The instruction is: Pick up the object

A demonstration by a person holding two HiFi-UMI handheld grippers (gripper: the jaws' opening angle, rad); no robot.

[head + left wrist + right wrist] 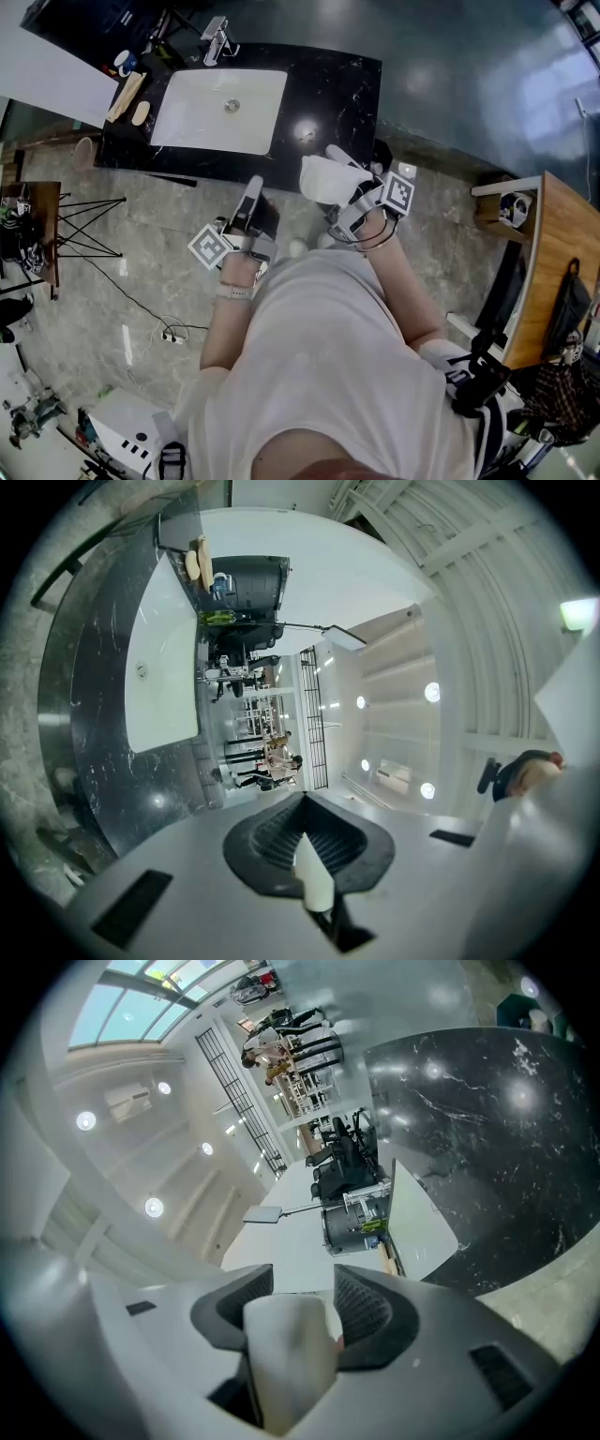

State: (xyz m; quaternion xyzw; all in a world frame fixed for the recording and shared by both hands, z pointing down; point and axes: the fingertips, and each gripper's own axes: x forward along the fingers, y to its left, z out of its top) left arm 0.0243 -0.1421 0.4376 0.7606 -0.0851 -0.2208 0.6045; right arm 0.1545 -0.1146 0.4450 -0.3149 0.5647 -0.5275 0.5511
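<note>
Pick-up step appears complete. My right gripper is clamped on the white object and holds it off any surface, near the front edge of the black marble counter. The left gripper has its jaws together and is idle. Next move, in my judgement: keep the grip firm and steady. A white sink is set in the counter, with grey stone floor below.

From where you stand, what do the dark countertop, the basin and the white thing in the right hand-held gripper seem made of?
Countertop: polished black stone, probably marble; white veins, lamp glare.
Basin: glossy white, likely ceramic; smooth sheen.
White object in the right hand-held gripper: matte, soft-looking, perhaps cloth or paper; rounded folds.
</note>
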